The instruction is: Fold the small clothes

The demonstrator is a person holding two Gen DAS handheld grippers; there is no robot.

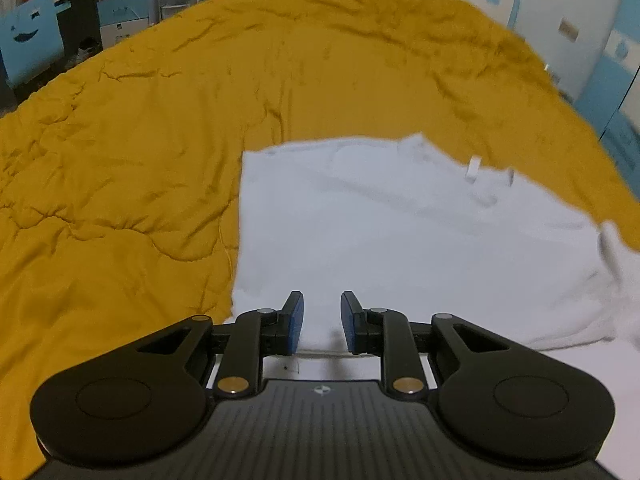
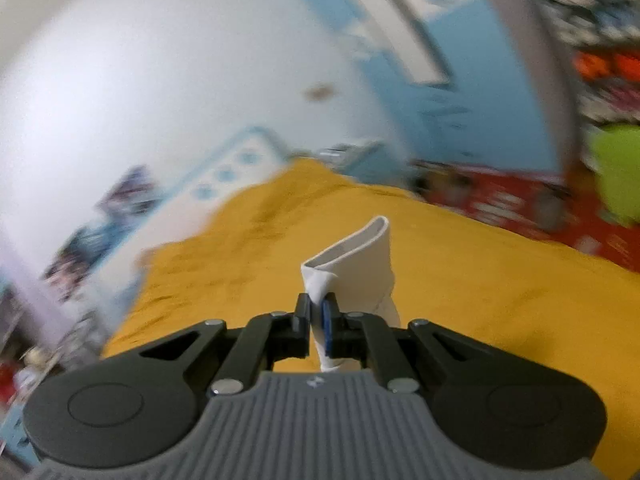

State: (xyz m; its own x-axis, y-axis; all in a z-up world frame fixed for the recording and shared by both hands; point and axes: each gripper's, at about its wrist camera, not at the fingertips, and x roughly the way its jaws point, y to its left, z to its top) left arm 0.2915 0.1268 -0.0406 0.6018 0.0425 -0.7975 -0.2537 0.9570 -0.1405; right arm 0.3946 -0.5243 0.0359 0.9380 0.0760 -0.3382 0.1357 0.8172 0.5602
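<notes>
A white garment (image 1: 400,232) lies spread flat on a mustard-yellow quilt (image 1: 140,140). Its right edge looks bunched near the frame's right side. My left gripper (image 1: 322,320) hovers open and empty over the garment's near edge, blue pads apart. In the right wrist view my right gripper (image 2: 316,312) is shut on a pinched fold of the white garment (image 2: 356,264), which stands up above the fingers, lifted over the quilt (image 2: 460,300). That view is motion-blurred.
The quilt covers a bed. A desk with clutter and a blue panel (image 1: 32,36) stand at the far left. A white and blue wall (image 1: 560,8) lies beyond the bed. Red patterned items (image 2: 520,200) and a green object (image 2: 616,168) sit at the right.
</notes>
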